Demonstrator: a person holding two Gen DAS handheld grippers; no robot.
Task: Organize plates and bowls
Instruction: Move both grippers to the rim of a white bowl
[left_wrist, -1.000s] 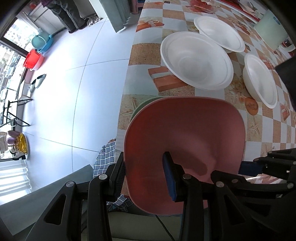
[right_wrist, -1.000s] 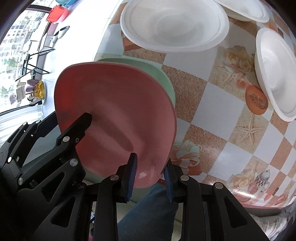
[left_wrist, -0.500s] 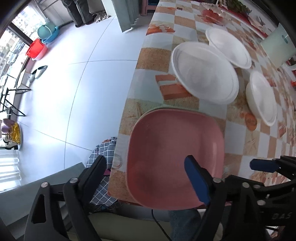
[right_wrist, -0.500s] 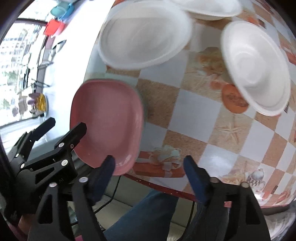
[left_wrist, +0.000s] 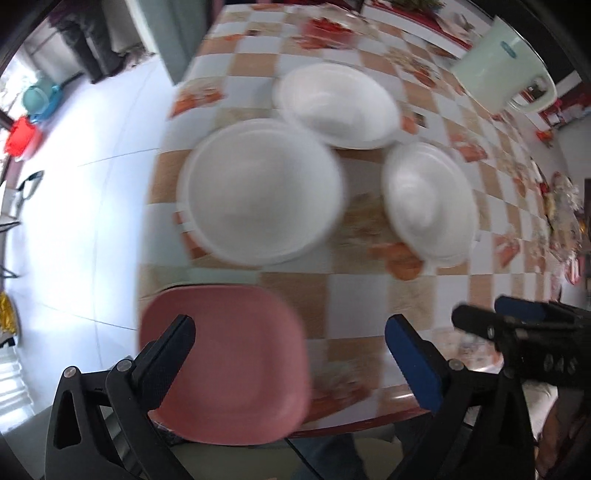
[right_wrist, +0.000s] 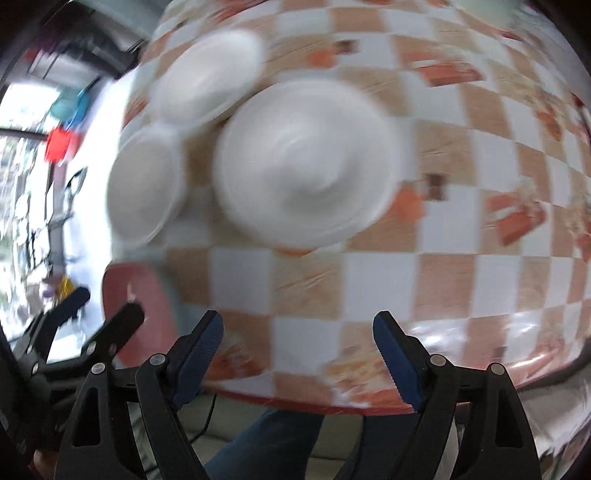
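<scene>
A pink square plate (left_wrist: 229, 362) lies at the table's near left corner; it also shows in the right wrist view (right_wrist: 136, 310). Three white bowls stand behind it: a large one (left_wrist: 262, 192), one further back (left_wrist: 336, 105) and one to the right (left_wrist: 428, 203). In the right wrist view the right-hand bowl (right_wrist: 306, 162) is nearest, with the other two (right_wrist: 146, 188) (right_wrist: 210, 77) to its left. My left gripper (left_wrist: 290, 341) is open and empty above the plate's right edge. My right gripper (right_wrist: 297, 338) is open and empty over the table's front edge. Both views are blurred.
The checkered tablecloth (left_wrist: 369, 295) covers the table. A pale green jug (left_wrist: 495, 70) stands at the far right. The white tiled floor (left_wrist: 74, 184) lies left of the table, with red and teal basins (left_wrist: 26, 122) far off. My legs show below the table edge (right_wrist: 280, 435).
Both grippers let go of the pink plate, opened wide and drew back and to the right. The plate now lies on the table corner.
</scene>
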